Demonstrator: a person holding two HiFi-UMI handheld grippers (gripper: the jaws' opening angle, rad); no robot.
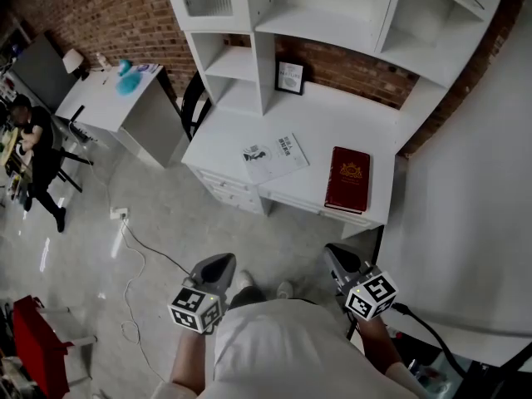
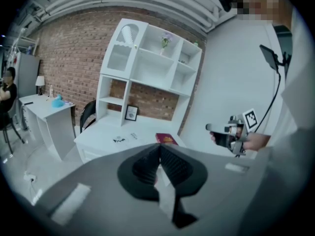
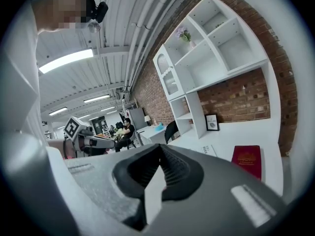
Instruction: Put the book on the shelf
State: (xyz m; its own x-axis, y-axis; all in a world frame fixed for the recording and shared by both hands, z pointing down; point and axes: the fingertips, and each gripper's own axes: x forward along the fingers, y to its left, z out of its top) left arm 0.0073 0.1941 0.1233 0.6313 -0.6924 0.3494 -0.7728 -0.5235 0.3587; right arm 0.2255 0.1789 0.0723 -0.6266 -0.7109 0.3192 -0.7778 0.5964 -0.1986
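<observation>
A dark red book (image 1: 347, 179) with a gold crest lies flat on the right part of the white desk (image 1: 332, 123); it shows too as the red book (image 2: 166, 139) and the red book (image 3: 247, 159) in the gripper views. Above the desk rises a white shelf unit (image 1: 332, 15) with open compartments. My left gripper (image 1: 218, 267) and right gripper (image 1: 339, 258) hang close to my body, well short of the desk. Both are shut with nothing between the jaws.
A white booklet (image 1: 274, 156) lies on the desk's middle, a small framed picture (image 1: 289, 76) leans at the back. A black chair (image 1: 193, 102) stands left of the desk. A second white table (image 1: 116, 98), a seated person (image 1: 37, 152) and a floor cable (image 1: 137, 264) are to the left.
</observation>
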